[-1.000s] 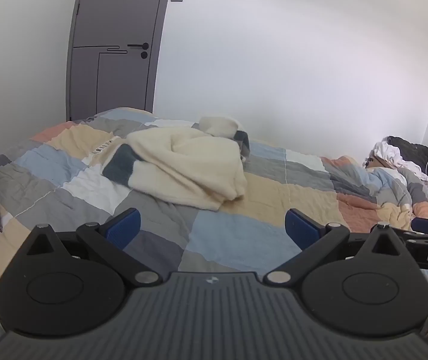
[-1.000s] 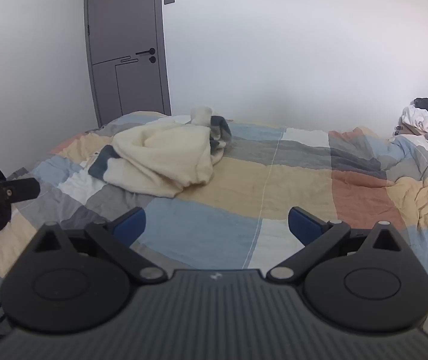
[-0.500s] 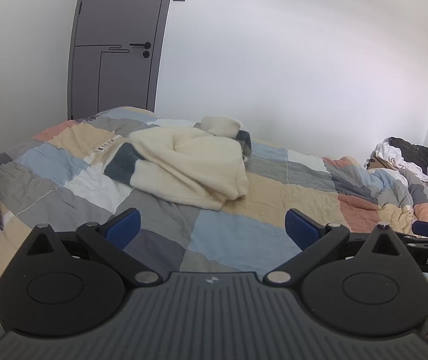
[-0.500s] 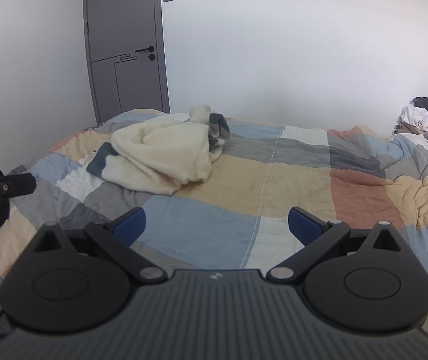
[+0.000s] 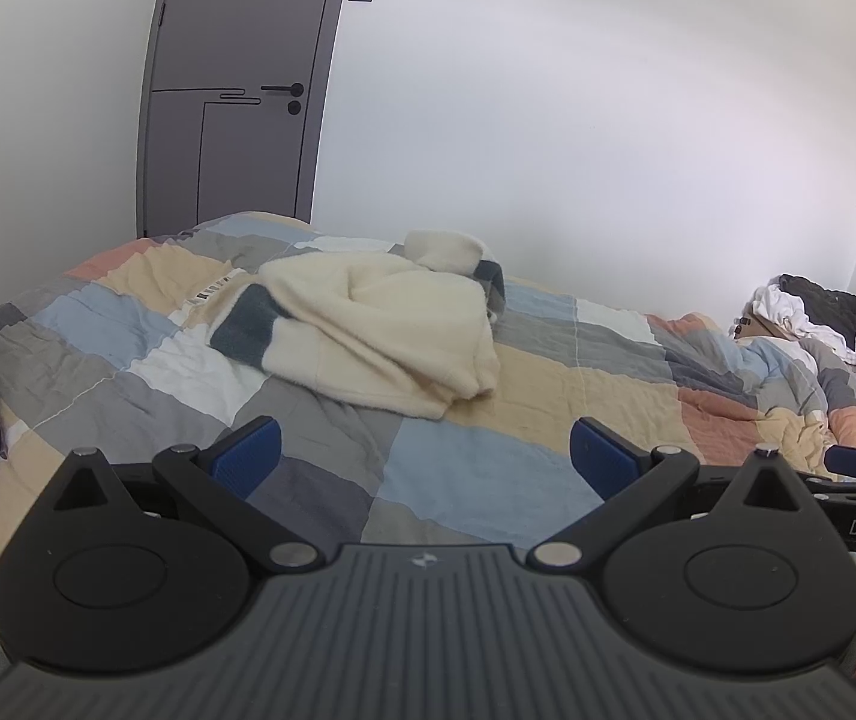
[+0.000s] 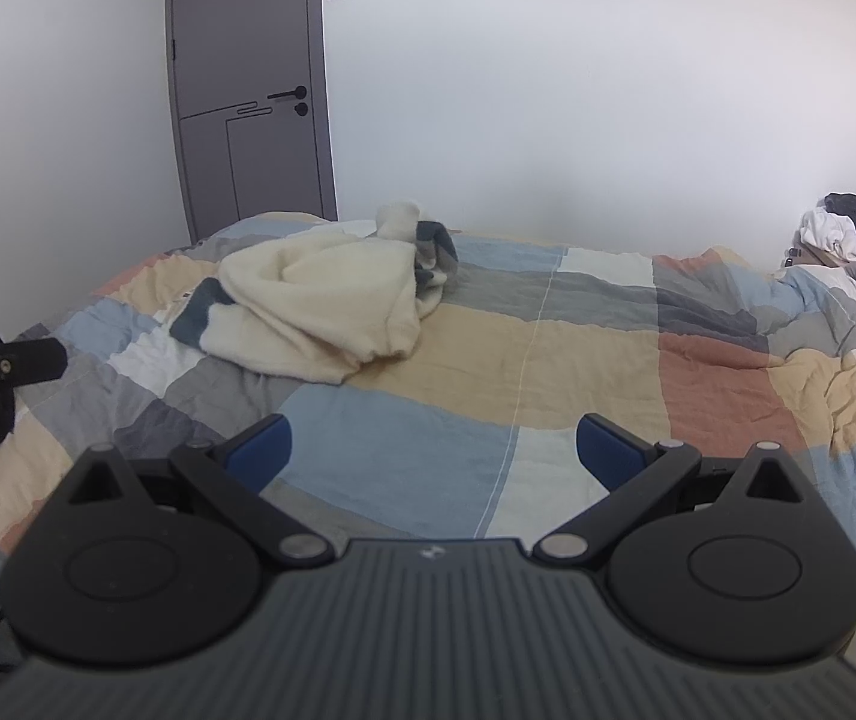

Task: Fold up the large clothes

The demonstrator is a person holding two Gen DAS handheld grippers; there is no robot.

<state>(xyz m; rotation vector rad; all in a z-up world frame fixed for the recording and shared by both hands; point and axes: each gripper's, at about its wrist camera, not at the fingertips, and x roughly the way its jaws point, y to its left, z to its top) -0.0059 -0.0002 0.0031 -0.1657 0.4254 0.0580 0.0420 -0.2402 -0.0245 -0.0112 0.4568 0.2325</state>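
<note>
Nearest, the left tongs [image 5: 425,456] and right tongs [image 6: 433,450] hang spread wide, gripping nothing, over the patchwork-quilted bed [image 6: 404,456]. Farther on, the crumpled cream fleece garment with dark blue-grey patches [image 5: 380,330] lies near the grey door [image 6: 248,84].

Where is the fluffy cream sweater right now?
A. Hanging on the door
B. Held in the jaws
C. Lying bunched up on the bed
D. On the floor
C. The fluffy cream sweater lies crumpled on the patchwork quilt, with both grippers' jaws open and empty, short of it.
</note>
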